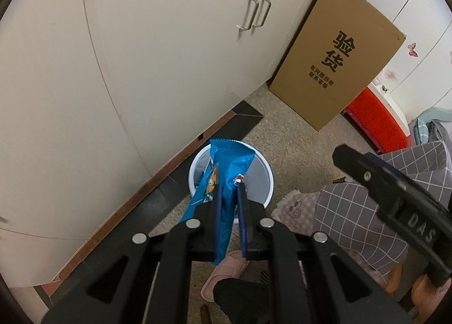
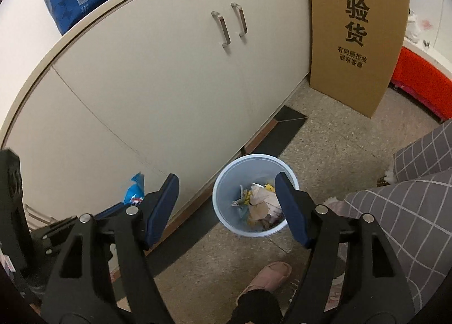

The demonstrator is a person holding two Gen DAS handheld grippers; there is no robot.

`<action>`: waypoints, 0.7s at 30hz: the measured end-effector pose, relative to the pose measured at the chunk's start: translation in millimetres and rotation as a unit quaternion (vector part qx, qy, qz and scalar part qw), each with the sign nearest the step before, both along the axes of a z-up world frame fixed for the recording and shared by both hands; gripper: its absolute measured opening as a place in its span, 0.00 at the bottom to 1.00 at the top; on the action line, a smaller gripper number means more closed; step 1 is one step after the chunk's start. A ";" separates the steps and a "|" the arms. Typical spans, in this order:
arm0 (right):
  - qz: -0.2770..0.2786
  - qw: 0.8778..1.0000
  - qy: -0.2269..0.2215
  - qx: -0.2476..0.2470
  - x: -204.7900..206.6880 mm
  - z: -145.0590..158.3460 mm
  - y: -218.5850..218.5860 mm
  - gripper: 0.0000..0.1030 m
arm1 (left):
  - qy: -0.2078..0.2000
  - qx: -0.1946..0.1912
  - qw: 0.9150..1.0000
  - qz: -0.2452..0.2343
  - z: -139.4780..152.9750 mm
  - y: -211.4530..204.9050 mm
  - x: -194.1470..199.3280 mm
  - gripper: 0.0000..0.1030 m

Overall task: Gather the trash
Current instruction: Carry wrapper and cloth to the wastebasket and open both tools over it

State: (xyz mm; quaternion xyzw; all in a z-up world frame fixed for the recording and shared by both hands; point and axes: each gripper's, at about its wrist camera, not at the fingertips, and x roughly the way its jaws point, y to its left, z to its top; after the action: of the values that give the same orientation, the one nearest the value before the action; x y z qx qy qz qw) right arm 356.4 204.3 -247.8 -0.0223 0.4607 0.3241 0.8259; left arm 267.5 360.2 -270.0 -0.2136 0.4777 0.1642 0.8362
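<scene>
Holding the blue snack wrapper (image 1: 226,182) pinched between the pads of my left gripper (image 1: 230,205), I keep it hanging right over the mouth of the white trash bin (image 1: 265,174) so that it can only fall inside once I let go. The wrapper stands up past the fingertips and trails down behind them — a light, floppy thing, so I judge a drop from directly above is safer than a toss. My right gripper (image 2: 227,205) has its jaws spread wide with nothing between them; seen through the gap, the bin (image 2: 223,182) already holds crumpled paper and scraps (image 2: 261,202). The bin stands on the floor close to the cream cabinet (image 2: 169,84), with a cardboard box (image 2: 356,36) leaning further along — and my slippered foot (image 2: 267,274) planted just in front keeps me square to it.
</scene>
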 end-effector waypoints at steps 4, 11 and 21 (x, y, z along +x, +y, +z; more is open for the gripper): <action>-0.006 1.000 0.003 0.003 -4.3 -0.6 -8.9 0.68 | 0.000 0.000 1.000 -0.005 0.0 -3.2 1.3 0.10; -0.019 1.000 0.003 0.009 -6.0 2.2 -22.2 0.70 | 0.002 0.002 1.000 -0.014 1.3 -9.6 5.9 0.10; -0.066 0.998 -0.013 0.016 -3.5 6.8 -48.8 0.71 | 0.012 0.006 0.999 -0.046 -2.1 -29.3 35.8 0.11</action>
State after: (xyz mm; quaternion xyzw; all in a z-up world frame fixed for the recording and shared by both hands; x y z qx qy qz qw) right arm 352.9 155.5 -241.0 0.0172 0.4450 0.2756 0.8519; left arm 303.3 331.0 -272.0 -0.1839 0.4960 0.1308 0.8385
